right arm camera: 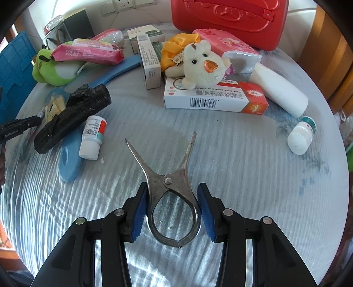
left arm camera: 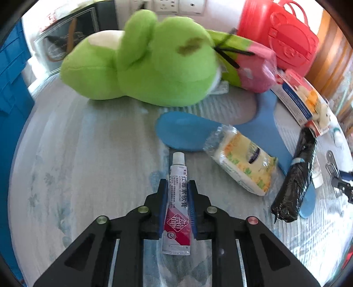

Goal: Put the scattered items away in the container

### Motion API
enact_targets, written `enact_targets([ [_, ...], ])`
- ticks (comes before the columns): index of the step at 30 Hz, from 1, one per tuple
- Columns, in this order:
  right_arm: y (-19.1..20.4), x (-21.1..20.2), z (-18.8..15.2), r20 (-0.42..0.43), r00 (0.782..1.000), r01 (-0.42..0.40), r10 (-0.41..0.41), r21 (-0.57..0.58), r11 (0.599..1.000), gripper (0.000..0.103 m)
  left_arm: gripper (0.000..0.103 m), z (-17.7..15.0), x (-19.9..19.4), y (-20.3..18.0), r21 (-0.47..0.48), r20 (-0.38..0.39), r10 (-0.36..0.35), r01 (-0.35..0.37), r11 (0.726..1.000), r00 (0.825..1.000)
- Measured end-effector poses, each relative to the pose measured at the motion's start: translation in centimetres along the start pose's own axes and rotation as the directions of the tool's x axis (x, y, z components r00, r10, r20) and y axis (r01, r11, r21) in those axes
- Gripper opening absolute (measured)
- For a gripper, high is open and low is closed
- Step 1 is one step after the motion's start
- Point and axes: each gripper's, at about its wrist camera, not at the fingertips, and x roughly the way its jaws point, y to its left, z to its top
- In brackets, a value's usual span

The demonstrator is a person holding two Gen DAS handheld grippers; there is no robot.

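Note:
In the left wrist view my left gripper [left arm camera: 177, 183] is shut on a white and red ointment tube [left arm camera: 177, 223], whose cap points away from me over the grey-blue tablecloth [left arm camera: 88, 165]. In the right wrist view my right gripper [right arm camera: 172, 192] is shut on the loop handle of a metal spring clip [right arm camera: 169, 176], whose two thin arms spread away from me. A red plastic case [right arm camera: 229, 19] stands at the back of the table. At the left edge is a blue crate [right arm camera: 13, 66].
A green frog plush [left arm camera: 141, 66], a tissue pack [left arm camera: 242, 163], a black bag roll [left arm camera: 295, 176] and blue insoles [left arm camera: 187, 130] lie ahead of the left gripper. Ahead of the right gripper are a medicine box [right arm camera: 214, 97], a chick plush [right arm camera: 203, 64] and white bottles [right arm camera: 91, 138].

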Motion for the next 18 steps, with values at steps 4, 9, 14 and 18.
enact_targets([
  [4,0.1,0.1,0.2,0.002,1.000,-0.001,0.000,0.010,1.000,0.044,0.018,-0.6,-0.1,1.1,-0.031,-0.004,0.013,-0.013,0.999,1.000],
  [9,0.5,0.3,0.3,0.005,1.000,-0.006,0.006,0.008,1.000,0.044,0.018,-2.8,-1.7,3.2,-0.037,-0.009,0.005,-0.005,0.999,1.000],
  [14,0.8,0.1,0.1,0.006,1.000,-0.008,0.008,0.007,1.000,0.044,0.018,-3.1,-1.8,2.9,-0.011,-0.013,-0.006,0.006,1.000,1.000],
  [18,2.1,0.9,0.5,0.011,1.000,-0.008,0.008,0.005,1.000,0.044,0.018,-3.0,-0.9,2.3,0.026,-0.037,0.000,0.001,1.000,0.999],
])
